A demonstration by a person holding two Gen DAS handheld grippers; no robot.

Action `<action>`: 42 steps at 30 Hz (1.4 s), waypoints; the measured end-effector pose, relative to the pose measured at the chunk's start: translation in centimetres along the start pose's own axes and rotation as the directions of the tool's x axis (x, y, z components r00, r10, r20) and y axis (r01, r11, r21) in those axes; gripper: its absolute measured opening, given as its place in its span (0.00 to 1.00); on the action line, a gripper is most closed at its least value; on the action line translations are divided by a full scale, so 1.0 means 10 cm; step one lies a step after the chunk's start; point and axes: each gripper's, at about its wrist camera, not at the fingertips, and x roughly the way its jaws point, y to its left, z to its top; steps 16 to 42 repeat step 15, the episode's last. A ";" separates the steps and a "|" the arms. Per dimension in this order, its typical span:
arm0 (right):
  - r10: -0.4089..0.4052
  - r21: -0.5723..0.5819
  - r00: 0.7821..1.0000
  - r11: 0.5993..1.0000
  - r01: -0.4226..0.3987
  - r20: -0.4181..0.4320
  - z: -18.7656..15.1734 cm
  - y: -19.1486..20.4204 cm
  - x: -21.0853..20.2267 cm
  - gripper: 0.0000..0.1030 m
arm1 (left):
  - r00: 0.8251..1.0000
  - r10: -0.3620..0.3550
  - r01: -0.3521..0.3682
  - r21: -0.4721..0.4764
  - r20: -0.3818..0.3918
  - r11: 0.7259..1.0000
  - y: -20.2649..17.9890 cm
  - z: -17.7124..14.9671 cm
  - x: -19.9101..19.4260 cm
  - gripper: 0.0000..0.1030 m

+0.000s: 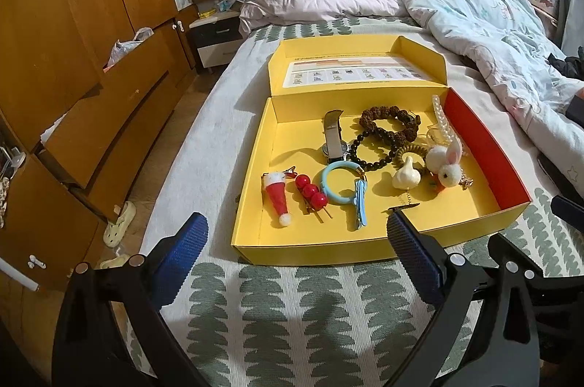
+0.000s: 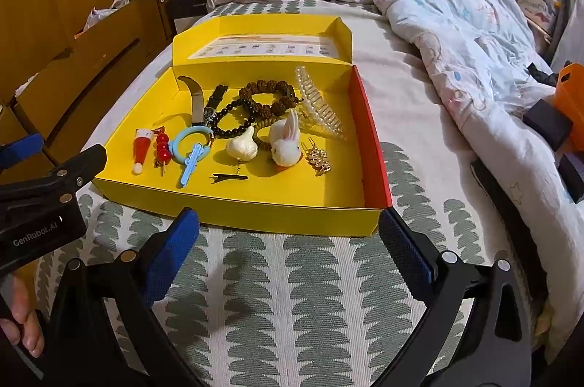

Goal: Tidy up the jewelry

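A yellow box is set open on the bed, lid folded back. Inside are laid a Santa-hat clip, red-bead clip, blue ring, watch, bead bracelets, rabbit clip, claw clip and what seems a gold clip. Left tongs and right tongs are held spread wide, empty, just before the box's near wall.

A box lies on the bed, its lid behind; the quilt lies to the right, the wardrobe stands left.
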 end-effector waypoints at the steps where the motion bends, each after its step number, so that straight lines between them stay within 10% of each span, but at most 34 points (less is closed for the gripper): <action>1: 0.001 0.003 1.000 1.000 -0.001 0.003 -0.01 -0.01 0.00 0.96 | 1.000 -0.001 0.001 -0.001 -0.001 1.000 0.00 0.00 0.00 0.94; 42: -0.007 0.002 1.000 1.000 0.007 -0.004 -0.03 -0.04 0.03 0.96 | 1.000 -0.016 0.016 -0.007 -0.016 1.000 0.00 -0.01 0.02 0.94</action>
